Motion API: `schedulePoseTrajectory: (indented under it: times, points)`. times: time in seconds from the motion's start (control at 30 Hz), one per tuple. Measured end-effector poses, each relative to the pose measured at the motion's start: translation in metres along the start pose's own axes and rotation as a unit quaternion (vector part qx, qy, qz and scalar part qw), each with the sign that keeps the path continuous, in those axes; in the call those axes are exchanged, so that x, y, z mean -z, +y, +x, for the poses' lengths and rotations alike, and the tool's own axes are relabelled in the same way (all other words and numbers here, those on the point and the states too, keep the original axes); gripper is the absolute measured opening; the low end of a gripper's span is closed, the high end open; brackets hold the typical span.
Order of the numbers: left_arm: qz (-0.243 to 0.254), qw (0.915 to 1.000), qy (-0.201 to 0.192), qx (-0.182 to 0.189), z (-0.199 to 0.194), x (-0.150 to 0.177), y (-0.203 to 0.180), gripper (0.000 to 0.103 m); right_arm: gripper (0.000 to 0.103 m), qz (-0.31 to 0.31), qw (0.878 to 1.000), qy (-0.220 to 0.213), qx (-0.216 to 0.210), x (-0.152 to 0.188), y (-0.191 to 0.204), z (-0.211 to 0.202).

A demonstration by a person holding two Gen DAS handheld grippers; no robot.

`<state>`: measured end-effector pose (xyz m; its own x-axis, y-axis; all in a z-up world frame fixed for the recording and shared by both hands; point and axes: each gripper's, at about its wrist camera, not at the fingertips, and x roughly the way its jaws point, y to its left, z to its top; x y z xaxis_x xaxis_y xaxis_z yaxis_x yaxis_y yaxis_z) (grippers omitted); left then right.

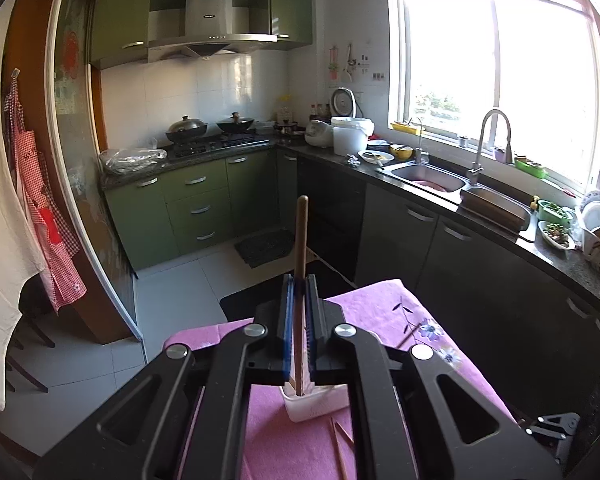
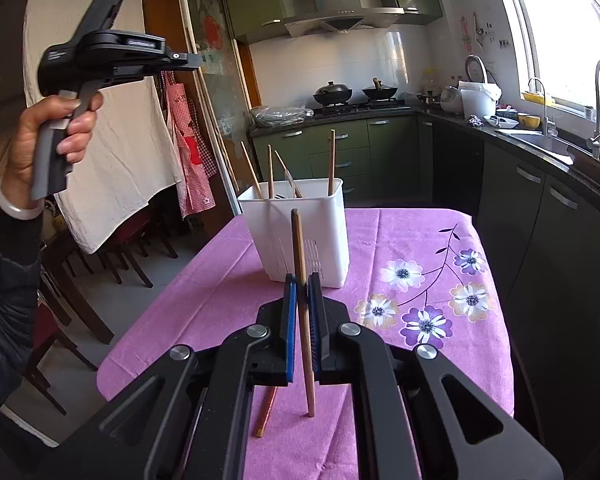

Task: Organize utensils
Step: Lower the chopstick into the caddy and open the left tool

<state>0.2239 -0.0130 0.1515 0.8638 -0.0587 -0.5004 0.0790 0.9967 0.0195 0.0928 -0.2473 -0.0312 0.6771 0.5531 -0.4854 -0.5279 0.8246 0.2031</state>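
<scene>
In the left wrist view my left gripper is shut on a brown wooden chopstick that stands upright, high above the white utensil holder. In the right wrist view my right gripper is shut on another brown chopstick, upright, its lower end just above the pink cloth. The white holder stands just beyond it with several chopsticks inside. A hand holds the left gripper's body up at the upper left; its fingers are hidden there.
Loose chopsticks lie on the cloth. The flowered pink tablecloth covers a small table. Dark cabinets and a counter with a sink run along the right. Chairs stand at the left.
</scene>
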Motion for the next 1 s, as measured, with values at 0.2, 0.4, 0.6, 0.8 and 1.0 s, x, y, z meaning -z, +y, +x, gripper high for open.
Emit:
schedulePoseTrajectory:
  times: [0.2, 0.4, 0.6, 0.8, 1.0]
  points:
    - [-0.013, 0.9996, 0.025, 0.0, 0.04, 0.009, 0.008, 0.005, 0.007, 0.005, 1.0, 0.004, 0.0, 0.002, -0.003, 0.001]
    - [-0.03, 0.9979, 0.057, 0.01, 0.07, 0.039, 0.014, 0.007, 0.007, 0.006, 1.0, 0.005, 0.001, 0.003, -0.003, 0.003]
    - [-0.039, 0.9986, 0.032, 0.015, 0.05, 0.067, 0.018, 0.055, 0.007, 0.015, 1.0, 0.006, -0.011, -0.01, -0.004, 0.008]
    - [-0.025, 0.999, -0.025, -0.028, -0.004, 0.114, 0.007, 0.092, 0.007, -0.003, 0.998, -0.053, -0.023, -0.062, 0.004, -0.009]
    - [-0.019, 0.9969, -0.032, -0.069, -0.025, 0.16, -0.003, 0.096, 0.007, 0.003, 0.988, -0.147, -0.035, -0.135, 0.015, -0.014]
